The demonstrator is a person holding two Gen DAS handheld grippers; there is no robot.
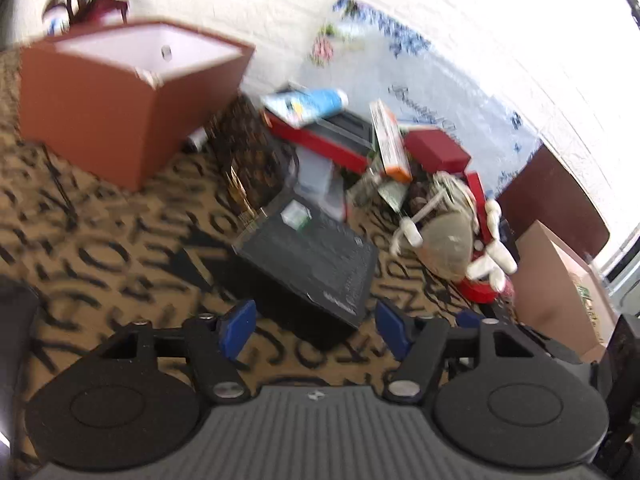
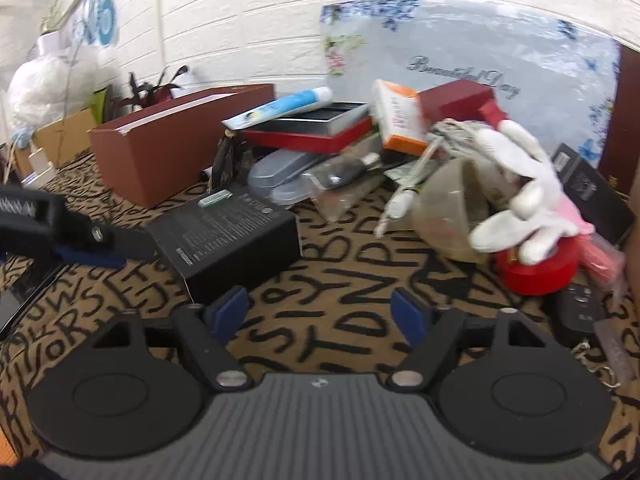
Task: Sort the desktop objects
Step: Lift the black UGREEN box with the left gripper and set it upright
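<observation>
Black box (image 1: 308, 256) lies on the worktop (image 1: 120, 248) at 12 o'clock, just beyond the left gripper (image 1: 314, 330); both grippers gape wide, empty

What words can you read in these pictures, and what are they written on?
"Beautiful Day": on the flowery board leaning against the wall.
Big black letters such as "TDN": on the tablecloth; no whole word reads.
Black box: print too small.
Orange and white box: print blurred.
Blue tube: print blurred.
</observation>
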